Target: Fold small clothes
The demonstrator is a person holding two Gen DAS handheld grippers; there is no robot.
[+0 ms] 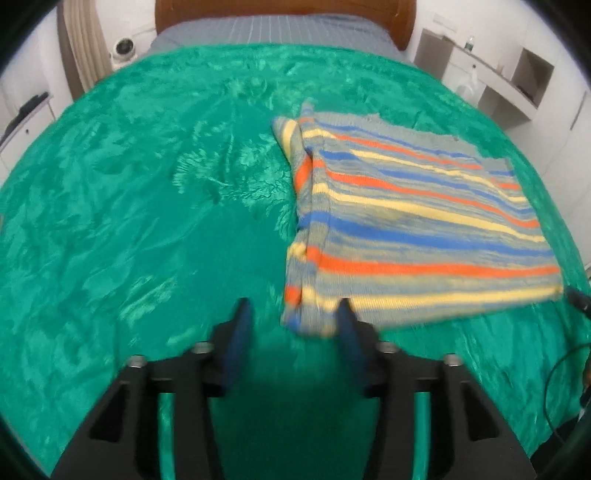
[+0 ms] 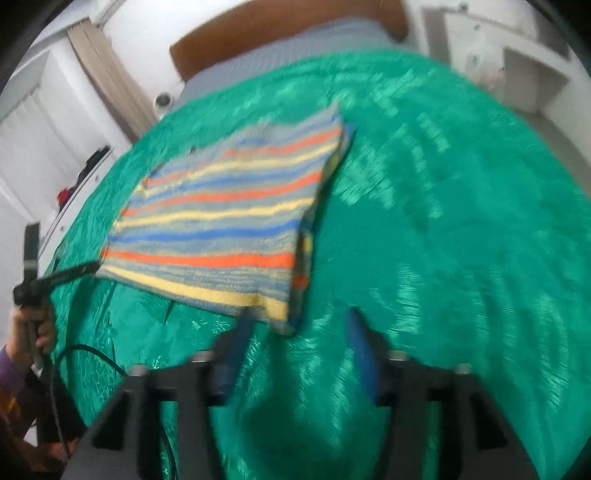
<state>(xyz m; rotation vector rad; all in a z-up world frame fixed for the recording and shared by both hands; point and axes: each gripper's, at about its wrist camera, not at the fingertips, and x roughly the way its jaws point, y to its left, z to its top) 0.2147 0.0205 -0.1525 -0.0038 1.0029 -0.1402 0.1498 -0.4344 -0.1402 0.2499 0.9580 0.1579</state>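
A small striped knit sweater (image 1: pixel 413 221), grey with orange, yellow and blue bands, lies folded flat on the green bedspread (image 1: pixel 147 184). My left gripper (image 1: pixel 293 310) is open and empty, just in front of the sweater's near left corner; its right finger (image 1: pixel 347 325) overlaps the hem. In the right wrist view the sweater (image 2: pixel 225 229) lies ahead to the left. My right gripper (image 2: pixel 301 325) is open and empty at the sweater's near right corner. The left gripper's tip (image 2: pixel 74 273) shows at the sweater's far left corner.
The bedspread (image 2: pixel 443 240) covers a bed with a brown headboard (image 1: pixel 284 14) and grey sheet. White shelves (image 1: pixel 517 77) stand to the right, a white cabinet (image 1: pixel 22 122) and curtain to the left. A black cable (image 2: pixel 88 354) trails by the person's hand.
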